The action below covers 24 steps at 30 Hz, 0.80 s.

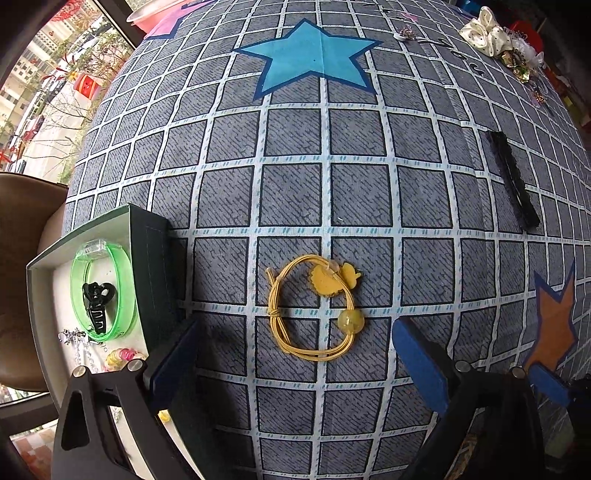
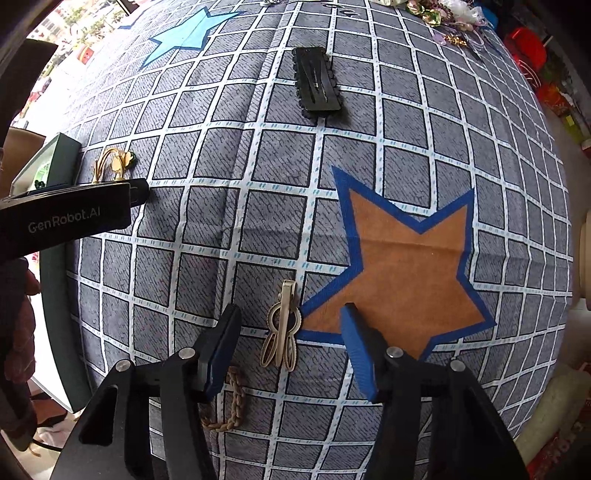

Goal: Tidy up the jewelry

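A yellow hair tie [image 1: 351, 320] with a bead and duck-shaped charms lies flat on the checked cloth. My left gripper [image 1: 295, 326] points down over it, jaws wide apart on either side and clear of it. A beige metal hair clip [image 2: 284, 325] lies at the edge of the orange star. My right gripper [image 2: 290, 314] straddles the clip from above; both blue pads stand off it with cloth showing in the gaps. A dark green box [image 1: 151, 258] at the left holds a green bangle [image 1: 123, 280], a black claw clip [image 1: 96, 302] and small trinkets.
A black lace-edged clip card [image 2: 317, 81] lies further up the cloth. A braided brown cord [image 2: 236, 402] lies under the right gripper's left finger. A pile of scrunchies and jewelry [image 1: 495, 33] sits at the far right corner. The left gripper's housing [image 2: 74, 214] reaches in from the left.
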Tool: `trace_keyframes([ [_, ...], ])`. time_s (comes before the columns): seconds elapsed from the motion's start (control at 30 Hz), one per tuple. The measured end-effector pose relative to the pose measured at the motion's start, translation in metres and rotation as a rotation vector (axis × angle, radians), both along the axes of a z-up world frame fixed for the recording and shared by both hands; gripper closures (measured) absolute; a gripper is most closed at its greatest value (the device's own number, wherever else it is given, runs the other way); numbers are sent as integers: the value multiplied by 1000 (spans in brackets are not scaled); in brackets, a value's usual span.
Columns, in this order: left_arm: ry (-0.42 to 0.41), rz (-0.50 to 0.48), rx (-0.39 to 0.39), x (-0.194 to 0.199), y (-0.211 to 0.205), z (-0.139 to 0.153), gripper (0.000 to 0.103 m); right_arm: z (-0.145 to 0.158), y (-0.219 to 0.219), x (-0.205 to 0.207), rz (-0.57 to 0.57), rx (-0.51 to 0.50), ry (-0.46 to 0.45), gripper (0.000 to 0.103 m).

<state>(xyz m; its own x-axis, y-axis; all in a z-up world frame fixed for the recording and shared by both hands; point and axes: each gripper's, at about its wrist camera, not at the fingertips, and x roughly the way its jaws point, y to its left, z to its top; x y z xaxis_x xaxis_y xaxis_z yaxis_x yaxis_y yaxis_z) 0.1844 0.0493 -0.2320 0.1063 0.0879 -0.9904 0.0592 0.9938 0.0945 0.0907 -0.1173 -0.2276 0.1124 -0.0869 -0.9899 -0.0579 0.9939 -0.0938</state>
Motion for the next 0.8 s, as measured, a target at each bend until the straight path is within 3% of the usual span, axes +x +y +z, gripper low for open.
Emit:
trace_keyframes([
  [0.13,-15,-29,-20,-10,-9,3,15,-2,10,3,13,-29,-3,55],
  [0.23,-17,-58,-35,-13,-19,8,32,0,10,2,35,-45,-6,58],
  [0.37,-20,-109,-41,-16,-33,14,76,-1,12,1,50,-43,-4,83],
  [0.4,-17,-118,-40,-17,-35,13,89,-1,13,1,50,-41,-2,83],
  [0.8,-49,-79,-147,-46,-24,51,91,17,-18,-4,-2,102,4,83],
])
